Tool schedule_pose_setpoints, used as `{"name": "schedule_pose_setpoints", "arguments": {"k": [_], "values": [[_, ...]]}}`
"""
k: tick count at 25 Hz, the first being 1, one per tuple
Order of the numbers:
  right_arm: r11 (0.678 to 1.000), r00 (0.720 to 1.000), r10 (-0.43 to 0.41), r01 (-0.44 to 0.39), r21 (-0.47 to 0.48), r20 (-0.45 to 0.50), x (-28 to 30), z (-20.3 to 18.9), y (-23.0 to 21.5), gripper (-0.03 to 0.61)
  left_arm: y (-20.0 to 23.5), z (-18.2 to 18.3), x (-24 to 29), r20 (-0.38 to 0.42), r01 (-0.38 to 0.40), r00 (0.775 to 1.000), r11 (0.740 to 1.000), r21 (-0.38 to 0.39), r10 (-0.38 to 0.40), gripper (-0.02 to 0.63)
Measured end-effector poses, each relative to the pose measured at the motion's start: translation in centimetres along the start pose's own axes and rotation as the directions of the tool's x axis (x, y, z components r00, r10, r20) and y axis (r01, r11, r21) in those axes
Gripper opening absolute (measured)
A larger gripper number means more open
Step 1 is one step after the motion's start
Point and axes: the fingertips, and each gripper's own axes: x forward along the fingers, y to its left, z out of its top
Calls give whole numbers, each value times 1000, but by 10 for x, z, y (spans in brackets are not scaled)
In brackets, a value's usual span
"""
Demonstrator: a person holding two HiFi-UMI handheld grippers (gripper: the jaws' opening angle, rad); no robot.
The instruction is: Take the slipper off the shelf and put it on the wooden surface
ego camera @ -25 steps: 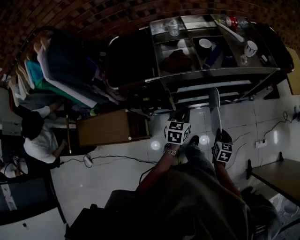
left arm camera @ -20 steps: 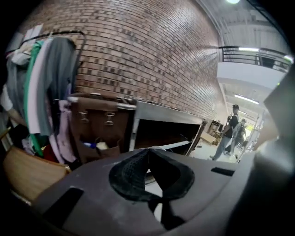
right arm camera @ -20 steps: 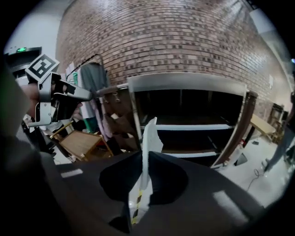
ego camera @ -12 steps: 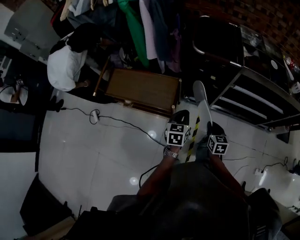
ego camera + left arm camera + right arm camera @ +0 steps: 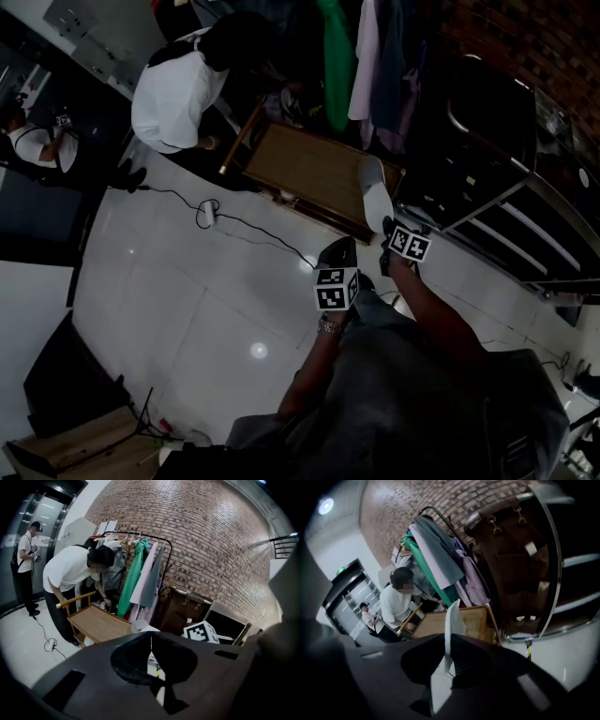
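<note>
Glossy white floor [image 5: 178,300] is lying under a dim room where a slipper [image 5: 375,199] is being carried at the wooden table [image 5: 300,169].

At the left, a person in a white shirt [image 5: 178,89] is bending over the table's far end, beside a rack of hanging clothes [image 5: 361,56]. Nearer the camera, the left tool [image 5: 337,253] is hovering over the floor just short of the table, its jaws pressed together on nothing. To its right, the right tool [image 5: 387,230] is pinching the white slipper by one end. The sole is standing on edge and reaching out over the table's right corner; whether it is touching the wood cannot be told. Farther right, the metal shelf [image 5: 511,220] is standing near the brick wall [image 5: 525,37].
</note>
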Motion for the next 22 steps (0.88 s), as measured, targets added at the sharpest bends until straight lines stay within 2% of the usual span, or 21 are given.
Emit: {"name": "schedule_pose_setpoints", "arguments": {"k": [3, 6, 9, 11, 13, 16, 18, 21, 22], "values": [[991, 998, -63, 63, 120, -2, 51, 0, -16, 32, 27, 3, -5, 1, -52, 999, 998, -25, 52, 5], [976, 990, -140, 138, 168, 0, 85, 8, -25, 32, 52, 4, 2, -14, -93, 996, 994, -50, 92, 5], [954, 971, -227, 237, 186, -76, 98, -15, -41, 40, 67, -2, 16, -30, -111, 994, 990, -83, 109, 5], [969, 969, -199, 217, 118, -145, 105, -33, -38, 48, 70, -3, 26, -37, -104, 994, 990, -99, 100, 5], [992, 967, -118, 124, 14, -227, 115, -48, -24, 56, 69, -1, 36, -39, -90, 996, 991, -100, 86, 5], [998, 952, -40, 25, -54, -303, 125, -57, -9, 196, 69, 5, 47, -40, -78, 996, 993, -86, 75, 5], [998, 941, -39, 17, -68, -336, 123, -59, -10, 268, 68, 7, 51, -47, -77, 996, 994, -81, 73, 5], [989, 935, -104, 59, -138, -340, 107, -46, -16, 269, 65, 23, 53, -41, -70, 997, 996, -56, 68, 5], [983, 938, -125, 74, -166, -323, 98, -38, -16, 246, 64, 31, 53, -35, -70, 997, 997, -40, 68, 5]]}}
